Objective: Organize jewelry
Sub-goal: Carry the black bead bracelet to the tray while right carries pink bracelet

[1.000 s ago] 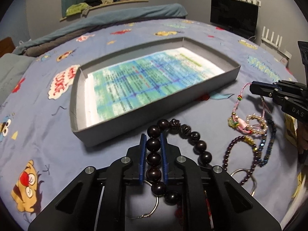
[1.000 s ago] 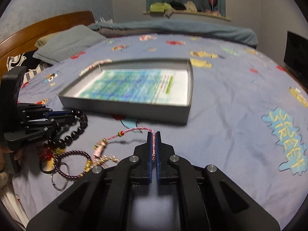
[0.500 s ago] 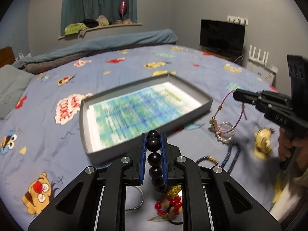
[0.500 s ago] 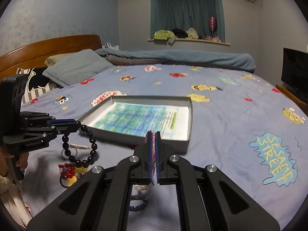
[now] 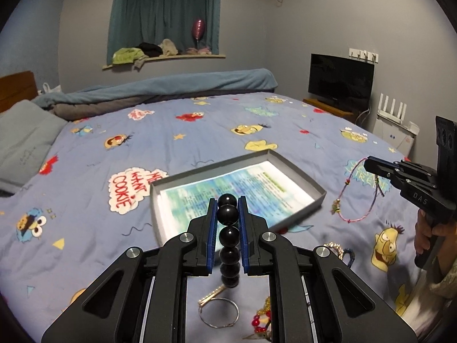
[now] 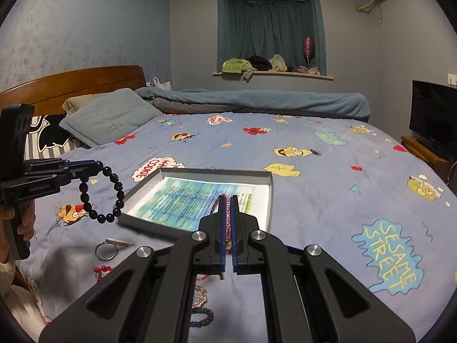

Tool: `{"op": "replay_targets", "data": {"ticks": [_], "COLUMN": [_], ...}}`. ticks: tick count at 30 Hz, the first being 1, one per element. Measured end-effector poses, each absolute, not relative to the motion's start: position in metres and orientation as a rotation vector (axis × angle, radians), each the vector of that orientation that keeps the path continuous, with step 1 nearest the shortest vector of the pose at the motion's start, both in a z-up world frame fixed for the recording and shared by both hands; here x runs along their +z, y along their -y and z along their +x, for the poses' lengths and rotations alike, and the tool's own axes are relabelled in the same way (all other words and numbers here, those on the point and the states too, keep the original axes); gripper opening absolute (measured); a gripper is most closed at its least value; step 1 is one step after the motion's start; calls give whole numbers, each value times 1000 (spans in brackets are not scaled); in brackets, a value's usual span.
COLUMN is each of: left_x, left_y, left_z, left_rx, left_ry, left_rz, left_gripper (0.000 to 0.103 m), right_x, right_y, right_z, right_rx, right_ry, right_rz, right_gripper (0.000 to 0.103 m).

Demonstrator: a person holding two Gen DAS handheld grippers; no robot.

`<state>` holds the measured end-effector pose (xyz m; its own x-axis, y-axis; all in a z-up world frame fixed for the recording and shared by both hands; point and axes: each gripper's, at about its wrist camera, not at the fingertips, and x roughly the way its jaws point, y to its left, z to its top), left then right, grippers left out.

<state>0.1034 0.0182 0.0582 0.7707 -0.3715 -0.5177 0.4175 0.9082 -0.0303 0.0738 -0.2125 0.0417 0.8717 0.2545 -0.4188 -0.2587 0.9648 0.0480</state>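
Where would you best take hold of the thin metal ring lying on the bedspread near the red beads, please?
Grip the metal ring at its bare wire rim, on the side away from the gold clip lying at its far edge. It lies flat on the soft bedspread, so come from straight above, one finger inside the loop and one outside. Both grippers are occupied.

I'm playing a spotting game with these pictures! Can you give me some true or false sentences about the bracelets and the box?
1. The left gripper holds a black bead bracelet. True.
2. The right gripper is empty. False: it pinches a pink cord bracelet.
3. The black bead bracelet lies inside the grey box. False: it hangs in the air beside it.
4. A metal ring lies on the bedsheet. True.
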Motion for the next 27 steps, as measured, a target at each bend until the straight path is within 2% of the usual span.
{"op": "replay_targets", "data": {"ticks": [6,15,27], "left_x": [67,64,14], "left_y": [-24,-21,-6], "left_z": [126,180,249], "left_rx": [-414,-335,-325], "left_ry": [-543,-541,-618], "left_rz": [61,48,27], "left_gripper": [15,15,15], "right_x": [54,54,2], "right_y": [204,185,173], "right_z": [93,166,255], "right_rx": [254,229,205], "right_ry": [-416,-427,-529], "right_rz": [-38,-16,25], "right_gripper": [2,3,3]}}
